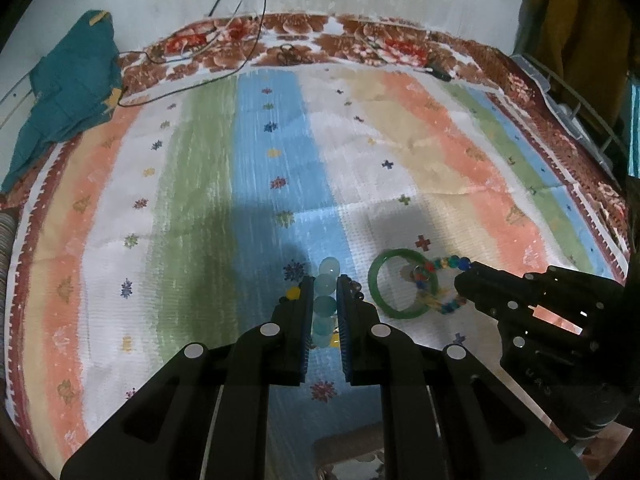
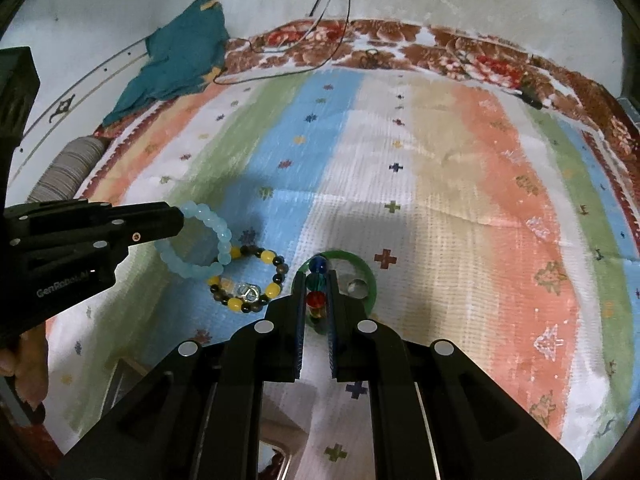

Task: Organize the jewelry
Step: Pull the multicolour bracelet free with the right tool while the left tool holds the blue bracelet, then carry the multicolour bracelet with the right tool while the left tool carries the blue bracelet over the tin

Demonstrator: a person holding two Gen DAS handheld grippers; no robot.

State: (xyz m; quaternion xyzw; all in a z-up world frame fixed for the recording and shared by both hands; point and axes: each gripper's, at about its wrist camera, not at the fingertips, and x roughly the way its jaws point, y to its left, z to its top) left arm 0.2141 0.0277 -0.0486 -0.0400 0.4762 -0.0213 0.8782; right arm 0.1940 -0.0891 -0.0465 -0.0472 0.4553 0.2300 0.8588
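My left gripper (image 1: 325,286) is shut on a pale blue bead bracelet (image 1: 325,304), which also shows in the right wrist view (image 2: 208,240) hanging from the left gripper's tips. My right gripper (image 2: 316,280) is shut on a multicoloured bead bracelet (image 2: 316,280), which also shows in the left wrist view (image 1: 444,280). That bracelet lies across a green bangle (image 1: 394,312), also seen in the right wrist view (image 2: 370,280). A small silver ring (image 2: 357,286) lies inside the bangle. A yellow and dark bead bracelet (image 2: 252,280) with a silver charm lies on the cloth left of the right gripper.
A striped, flower-printed cloth (image 1: 360,152) covers the surface. A teal cloth (image 1: 68,92) lies at the far left by the wall. Black cables (image 1: 224,60) run along the far edge. A small box (image 1: 352,456) sits below the left gripper.
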